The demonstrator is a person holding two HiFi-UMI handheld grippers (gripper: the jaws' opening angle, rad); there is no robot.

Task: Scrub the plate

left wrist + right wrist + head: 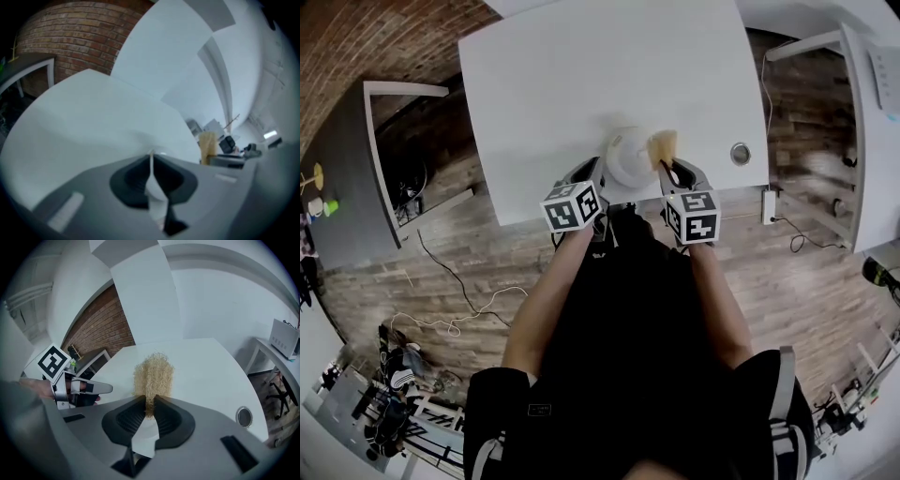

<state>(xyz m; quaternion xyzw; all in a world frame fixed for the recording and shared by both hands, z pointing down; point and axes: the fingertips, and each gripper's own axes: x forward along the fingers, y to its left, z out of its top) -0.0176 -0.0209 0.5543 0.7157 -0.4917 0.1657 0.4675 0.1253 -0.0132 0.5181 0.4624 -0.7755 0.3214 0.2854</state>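
A white plate (626, 155) is held up over the near edge of the white table (581, 75). My left gripper (595, 180) is shut on its rim; in the left gripper view the plate (151, 161) shows edge-on as a thin white line between the closed jaws. My right gripper (667, 169) is shut on a tan fibrous scrubber (664, 145), right beside the plate's right side. In the right gripper view the scrubber (153, 375) sticks up from the jaws, and the left gripper (79, 389) is at the left. The scrubber (207, 146) also shows in the left gripper view.
A round cable hole (740, 154) sits in the table at the near right corner. A second white desk (872, 94) stands to the right and a dark desk (337, 159) to the left. Cables (459, 291) lie on the wooden floor. A brick wall (65, 42) is behind.
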